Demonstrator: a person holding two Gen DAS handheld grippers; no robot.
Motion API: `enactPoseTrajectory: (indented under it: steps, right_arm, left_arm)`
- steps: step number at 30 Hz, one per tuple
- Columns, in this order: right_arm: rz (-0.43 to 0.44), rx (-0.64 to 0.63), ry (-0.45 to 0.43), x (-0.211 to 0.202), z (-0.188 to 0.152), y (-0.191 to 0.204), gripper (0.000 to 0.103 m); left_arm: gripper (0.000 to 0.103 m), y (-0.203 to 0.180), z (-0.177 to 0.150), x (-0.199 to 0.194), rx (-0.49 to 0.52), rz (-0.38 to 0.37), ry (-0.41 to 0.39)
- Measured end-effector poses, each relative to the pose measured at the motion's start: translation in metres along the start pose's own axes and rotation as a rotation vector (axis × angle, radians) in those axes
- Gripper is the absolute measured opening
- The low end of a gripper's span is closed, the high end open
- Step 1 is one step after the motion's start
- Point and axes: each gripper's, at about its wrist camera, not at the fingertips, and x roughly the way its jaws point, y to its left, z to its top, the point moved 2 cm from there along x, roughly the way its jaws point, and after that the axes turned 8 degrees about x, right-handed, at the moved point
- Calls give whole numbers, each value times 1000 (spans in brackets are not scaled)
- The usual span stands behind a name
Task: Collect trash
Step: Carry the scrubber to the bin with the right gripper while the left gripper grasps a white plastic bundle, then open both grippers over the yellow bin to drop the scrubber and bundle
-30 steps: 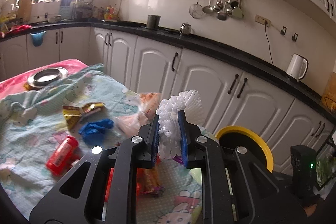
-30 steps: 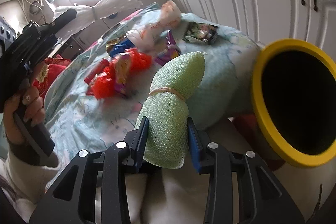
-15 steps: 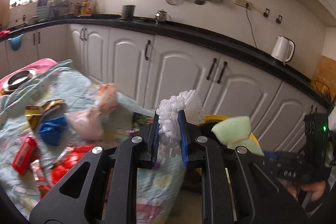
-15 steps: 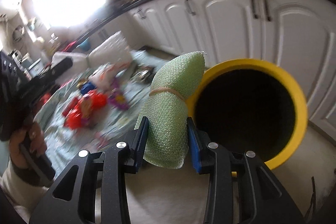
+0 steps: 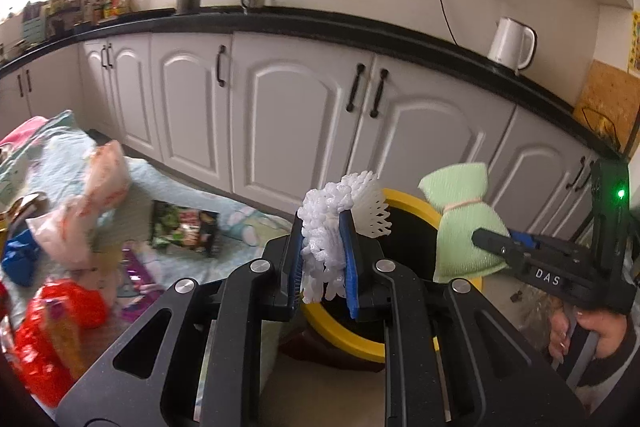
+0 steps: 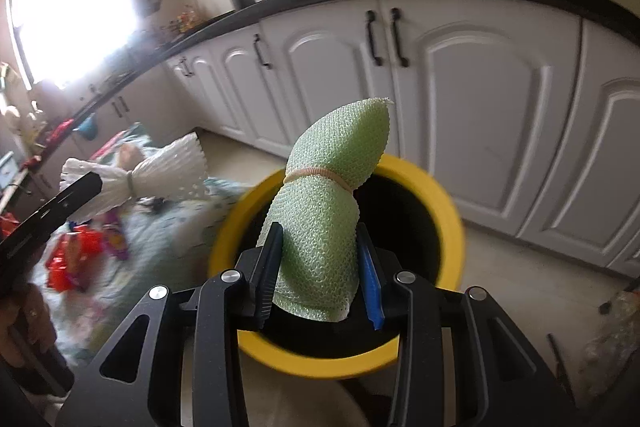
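Both grippers hover over the yellow-rimmed bin [image 6: 452, 239], left gripper [image 5: 325, 259] clamping white foam netting [image 5: 332, 223], right gripper [image 6: 320, 279] green foam netting [image 6: 324, 227], neither dropped yet, wrappers [image 5: 184, 231] still litter the cloth

Left gripper [image 5: 325, 259] clamped on white foam net [image 5: 340, 219], net sticking up between blue pads [image 5: 351, 267]. Yellow-rimmed bin [image 5: 340, 331] just beyond the jaws, dark opening partly hidden by them. Right gripper [image 5: 486, 241] comes in from right edge, pinching green foam net [image 5: 460, 223] tied with a rubber band, held over the bin's far rim. Hand [image 5: 592, 331] grips its handle, green LED lit above. Left side: patterned cloth [image 5: 192, 195] with dark snack packet [image 5: 184, 229], red wrapper [image 5: 52, 339], pink plastic bag [image 5: 88, 211], blue scrap [image 5: 18, 259]. Background: white cabinets [image 5: 296, 115], black counter, white kettle [image 5: 512, 43].
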Motion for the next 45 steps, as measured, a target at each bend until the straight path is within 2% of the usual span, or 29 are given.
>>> enactPoseTrajectory:
  steps: [8, 15, 17, 19, 23, 28, 31, 39, 45]
  right_arm:
    - [-75, -12, 1, 10, -3, -23, 35]
    - [-56, -1, 40, 23, -4, -32, 38]
    - [-49, 8, 45, 26, -3, -35, 41]
    - [-59, 15, 42, 26, -2, -37, 46]
    - [-60, 36, 25, 24, 0, -42, 53]
    - [-70, 44, -19, 15, 1, -41, 56]
    - [-56, 39, -69, 3, 3, -30, 63]
    - [16, -14, -162, -24, 12, 9, 68]
    - [80, -63, -192, -38, 15, 42, 70]
  left_arm:
    - [12, -20, -11, 33, 35, -23, 69]
    - [13, -23, -21, 54, 29, -40, 118]
    - [19, -23, -21, 57, 22, -41, 120]
    - [35, -21, -21, 59, 16, -40, 119]
    - [55, -16, -20, 54, -9, -30, 110]
    - [92, -5, -14, 32, -36, 1, 48]
    - [92, 5, -9, 14, -47, 36, 0]
    - [92, 28, -1, -27, -65, 101, -84]
    - [92, 47, 1, -55, -92, 144, -139]
